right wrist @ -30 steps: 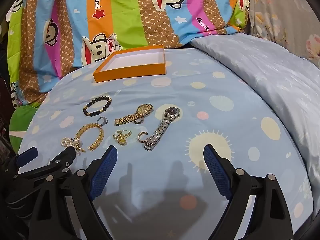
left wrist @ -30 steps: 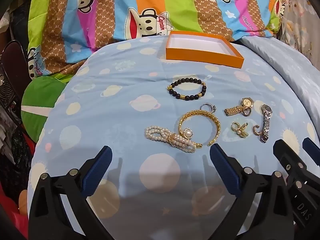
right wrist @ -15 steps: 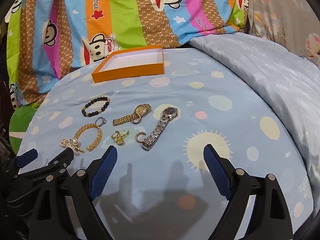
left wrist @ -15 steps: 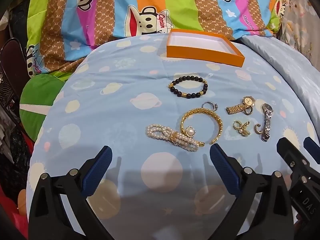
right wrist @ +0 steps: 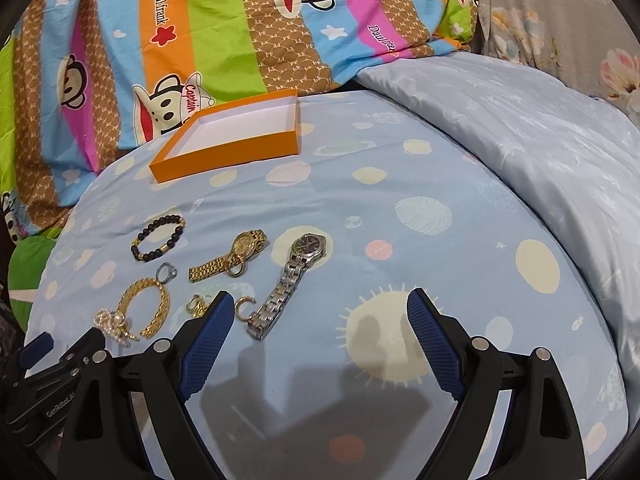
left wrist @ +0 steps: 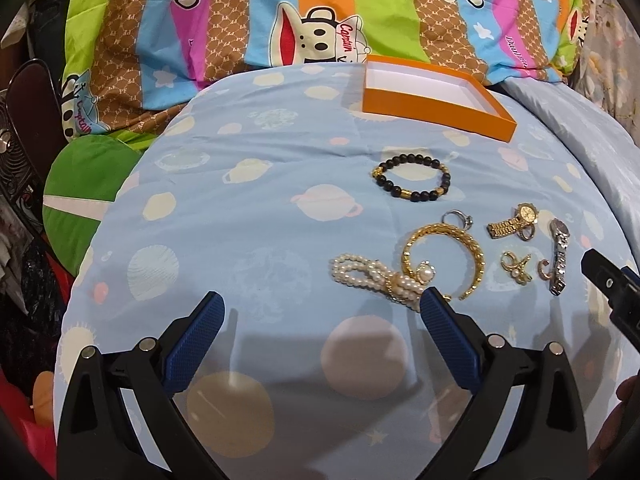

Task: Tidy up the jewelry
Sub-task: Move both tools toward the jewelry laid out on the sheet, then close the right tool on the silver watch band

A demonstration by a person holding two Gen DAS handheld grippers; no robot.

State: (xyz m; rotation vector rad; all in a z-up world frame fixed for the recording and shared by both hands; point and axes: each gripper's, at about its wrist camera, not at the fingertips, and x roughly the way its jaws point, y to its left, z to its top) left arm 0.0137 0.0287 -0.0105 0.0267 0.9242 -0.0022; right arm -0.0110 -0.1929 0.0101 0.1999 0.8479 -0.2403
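While both the left gripper (left wrist: 320, 312) and right gripper (right wrist: 320, 308) hover spread and empty, the silver watch (right wrist: 289, 285) at 11 o'clock looks slippery; pinch its stiff case, since the band flops

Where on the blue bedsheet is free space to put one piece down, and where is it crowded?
Bare sheet lies right of the silver watch, toward the folded duvet, and left of the pearl bracelet. The orange box is empty. It is crowded between the black bead bracelet and the gold bangle.
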